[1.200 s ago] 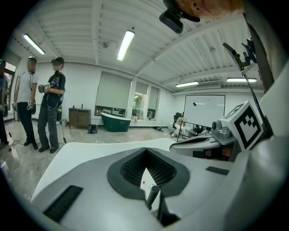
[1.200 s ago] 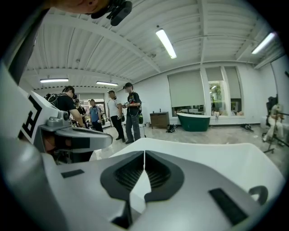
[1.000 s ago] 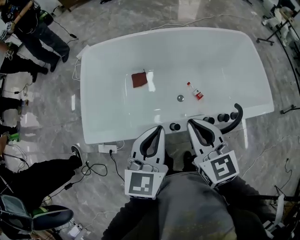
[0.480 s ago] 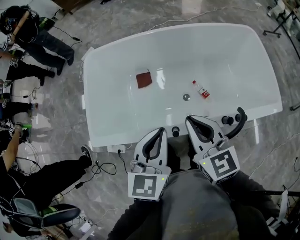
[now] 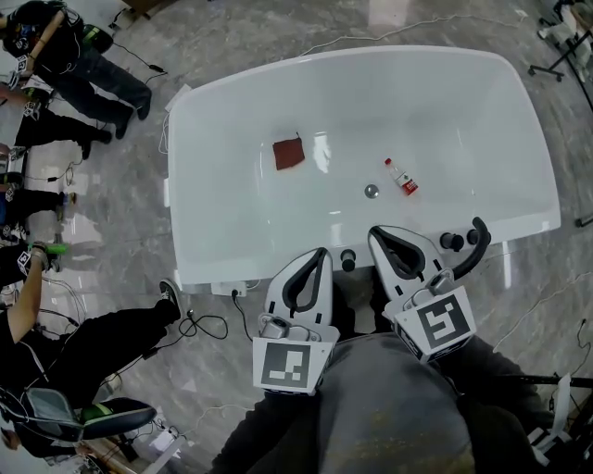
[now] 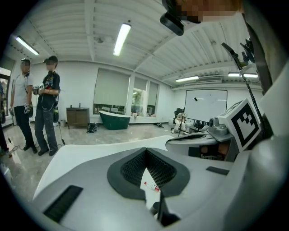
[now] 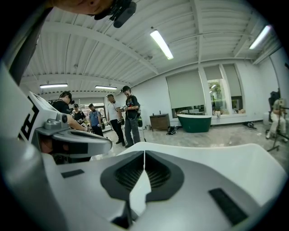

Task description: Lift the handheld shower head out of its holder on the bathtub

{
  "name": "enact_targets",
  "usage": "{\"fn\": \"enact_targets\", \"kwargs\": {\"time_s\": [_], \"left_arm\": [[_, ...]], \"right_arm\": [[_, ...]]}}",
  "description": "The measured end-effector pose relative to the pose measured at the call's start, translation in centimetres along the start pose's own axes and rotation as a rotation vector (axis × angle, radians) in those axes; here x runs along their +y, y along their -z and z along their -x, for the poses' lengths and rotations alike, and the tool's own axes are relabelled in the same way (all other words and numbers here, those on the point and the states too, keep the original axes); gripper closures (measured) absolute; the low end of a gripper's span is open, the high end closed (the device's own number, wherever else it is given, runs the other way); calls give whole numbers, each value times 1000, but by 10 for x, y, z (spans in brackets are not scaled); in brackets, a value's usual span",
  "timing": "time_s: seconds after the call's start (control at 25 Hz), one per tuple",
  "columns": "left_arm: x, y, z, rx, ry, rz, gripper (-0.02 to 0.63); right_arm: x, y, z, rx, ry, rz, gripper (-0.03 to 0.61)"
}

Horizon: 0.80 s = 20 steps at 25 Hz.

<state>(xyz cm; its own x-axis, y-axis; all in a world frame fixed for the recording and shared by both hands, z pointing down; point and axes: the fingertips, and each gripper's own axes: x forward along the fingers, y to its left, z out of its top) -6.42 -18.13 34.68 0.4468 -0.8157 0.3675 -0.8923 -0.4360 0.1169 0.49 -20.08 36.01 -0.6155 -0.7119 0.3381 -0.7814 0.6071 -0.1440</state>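
The black handheld shower head (image 5: 473, 243) sits in its holder on the near rim of the white bathtub (image 5: 232, 268), towards the right end, beside a black knob (image 5: 451, 241). My right gripper (image 5: 375, 233) is shut and empty, its tip over the rim well to the left of the shower head. My left gripper (image 5: 320, 252) is also shut on nothing, just left of another knob (image 5: 348, 261). In the left gripper view the jaws (image 6: 146, 151) meet at the tip. In the right gripper view they (image 7: 144, 153) also touch. The shower head is in neither gripper view.
Inside the tub lie a brown cloth (image 5: 289, 153), a small red-labelled bottle (image 5: 400, 178) and the drain (image 5: 371, 192). A power strip and cables (image 5: 208, 319) lie on the floor at the left. Several people stand at the far left (image 5: 56, 56). A stand (image 5: 565, 18) is at the top right.
Both grippers have edged a little forward towards the tub's near rim, still shut. The head view has shifted, so the tub sits slightly lower and further right in it.
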Motion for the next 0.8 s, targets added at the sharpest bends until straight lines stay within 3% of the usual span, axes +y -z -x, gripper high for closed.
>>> {"fn": "enact_targets", "kwargs": {"time_s": [0.8], "left_arm": [[24, 2, 22, -16, -4, 14, 612]], "right_arm": [[32, -5, -10, 0, -11, 18, 572]]}}
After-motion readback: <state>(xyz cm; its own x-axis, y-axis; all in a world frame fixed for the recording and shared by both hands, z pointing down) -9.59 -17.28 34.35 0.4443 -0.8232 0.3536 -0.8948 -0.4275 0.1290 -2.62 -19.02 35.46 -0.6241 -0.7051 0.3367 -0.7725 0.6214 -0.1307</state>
